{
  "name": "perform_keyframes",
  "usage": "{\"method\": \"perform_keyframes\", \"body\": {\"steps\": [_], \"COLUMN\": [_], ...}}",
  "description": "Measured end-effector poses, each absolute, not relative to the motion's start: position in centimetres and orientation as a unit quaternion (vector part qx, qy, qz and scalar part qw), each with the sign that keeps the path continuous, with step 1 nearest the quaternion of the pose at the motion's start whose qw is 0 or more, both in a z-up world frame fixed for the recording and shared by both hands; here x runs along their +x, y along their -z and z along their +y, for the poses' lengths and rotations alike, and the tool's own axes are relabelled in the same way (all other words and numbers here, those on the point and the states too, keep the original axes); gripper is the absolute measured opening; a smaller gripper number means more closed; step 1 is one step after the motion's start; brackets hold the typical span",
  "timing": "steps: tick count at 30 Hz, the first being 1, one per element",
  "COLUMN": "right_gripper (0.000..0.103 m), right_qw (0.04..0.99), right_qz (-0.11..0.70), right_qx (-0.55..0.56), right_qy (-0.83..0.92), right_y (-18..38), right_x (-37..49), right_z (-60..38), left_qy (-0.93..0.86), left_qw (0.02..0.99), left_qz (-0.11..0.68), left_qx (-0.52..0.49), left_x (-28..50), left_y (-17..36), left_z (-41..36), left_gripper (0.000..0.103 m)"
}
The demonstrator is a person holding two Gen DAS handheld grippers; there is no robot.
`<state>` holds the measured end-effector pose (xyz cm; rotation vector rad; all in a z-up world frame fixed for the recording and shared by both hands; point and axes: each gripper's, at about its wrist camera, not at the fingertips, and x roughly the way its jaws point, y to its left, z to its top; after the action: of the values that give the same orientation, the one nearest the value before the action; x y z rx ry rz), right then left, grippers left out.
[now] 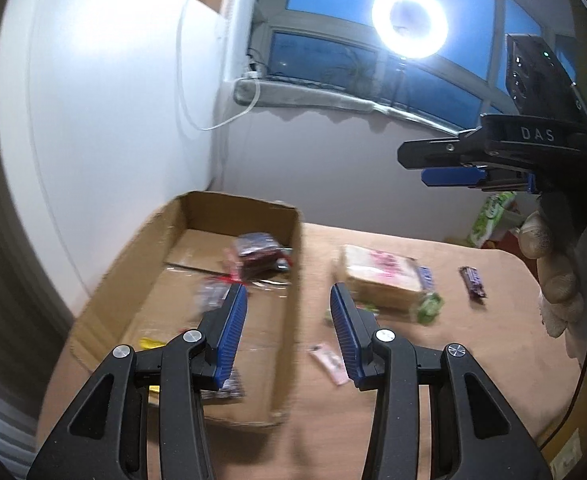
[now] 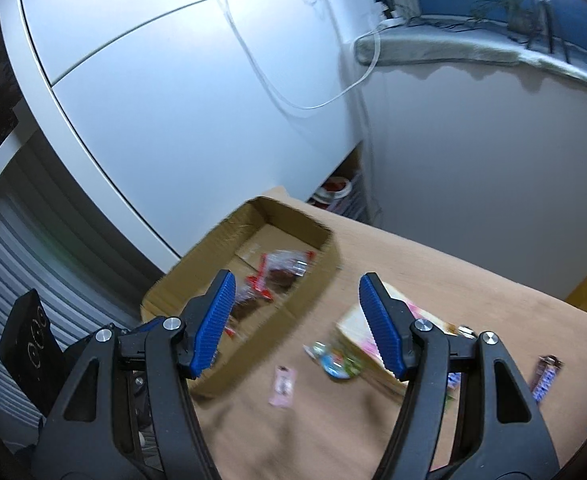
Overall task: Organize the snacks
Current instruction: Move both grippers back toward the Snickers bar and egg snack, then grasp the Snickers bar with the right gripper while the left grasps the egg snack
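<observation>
Both your left gripper (image 1: 289, 304) and right gripper (image 2: 297, 292) are wide and hold nothing. The pink packet (image 2: 282, 385) looks light and thin; pinch its middle.

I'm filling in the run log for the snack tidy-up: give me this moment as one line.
left gripper: jaws open, empty | right gripper: jaws open, empty | cardboard box: several snacks inside | bread pack, pink packet, purple bar: on table

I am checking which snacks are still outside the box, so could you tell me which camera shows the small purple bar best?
The left wrist view shows the purple bar best: it lies whole and unobstructed on the brown table, right of the bread package. In the right wrist view it sits near the frame edge, blurred and partly behind the right gripper.
</observation>
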<state>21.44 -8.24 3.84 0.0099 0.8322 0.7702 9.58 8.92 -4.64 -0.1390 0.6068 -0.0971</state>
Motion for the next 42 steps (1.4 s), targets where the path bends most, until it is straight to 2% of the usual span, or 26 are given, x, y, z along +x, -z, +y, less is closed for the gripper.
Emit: {"method": "perform_keyframes", "body": {"steps": [10, 21, 24, 34, 42], "right_gripper": [0.069, 0.072, 0.072, 0.073, 0.072], "right_qw": [0.874, 0.877, 0.868, 0.823, 0.814], "right_qz": [0.391, 0.437, 0.458, 0.533, 0.549], "right_qx": [-0.002, 0.004, 0.018, 0.076, 0.074], "right_qy": [-0.289, -0.198, -0.191, -0.181, -0.177], "right_y": [-3.5, 1.3, 3.0, 8.8, 10.1], "right_x": [21.1, 22.7, 23.4, 26.5, 27.8], "right_z": [-18.4, -27.5, -28.9, -30.8, -29.6], "left_qy": [0.117, 0.194, 0.21, 0.211, 0.209], "left_qw": [0.939, 0.916, 0.908, 0.889, 0.881], "left_qz": [0.316, 0.348, 0.361, 0.407, 0.425], "left_qx": [-0.064, -0.049, -0.047, -0.029, -0.018], "left_x": [10.4, 10.5, 10.4, 11.5, 12.1], "left_y": [5.6, 7.8, 8.8, 12.3, 13.3], "left_z": [2.6, -4.3, -6.0, -9.2, -10.0], "left_gripper": [0.042, 0.042, 0.049, 0.049, 0.049]}}
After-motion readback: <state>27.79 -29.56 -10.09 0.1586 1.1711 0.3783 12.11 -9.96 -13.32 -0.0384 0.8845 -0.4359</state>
